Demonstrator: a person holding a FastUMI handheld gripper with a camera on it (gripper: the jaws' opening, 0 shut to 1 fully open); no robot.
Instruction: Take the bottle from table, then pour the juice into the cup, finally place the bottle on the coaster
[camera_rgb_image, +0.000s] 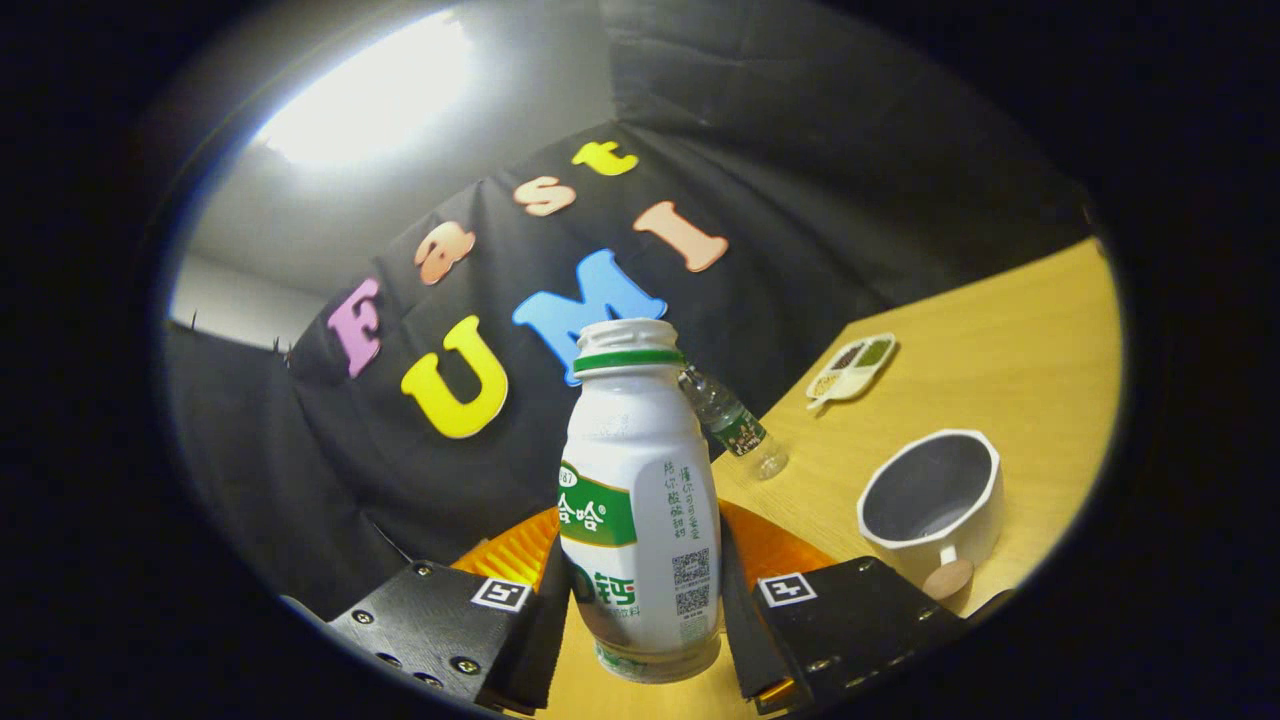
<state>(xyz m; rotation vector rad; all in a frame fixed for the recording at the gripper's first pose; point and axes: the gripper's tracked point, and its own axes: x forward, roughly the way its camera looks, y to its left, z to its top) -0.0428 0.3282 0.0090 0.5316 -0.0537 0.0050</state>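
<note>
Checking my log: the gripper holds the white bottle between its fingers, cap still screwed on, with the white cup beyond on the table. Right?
Not quite: the gripper view shows the white bottle uncapped, its mouth open. The rest stands: the gripper holds it between its fingers, and the white cup sits beyond on the table.

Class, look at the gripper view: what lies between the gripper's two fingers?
The white juice bottle, uncapped, stands between the fingers of the gripper in the gripper view, over the orange coaster.

White bottle (640, 500), uncapped, stands between the fingers over an orange coaster (770, 548). The white cup (932, 497) sits nearby, right.
</note>
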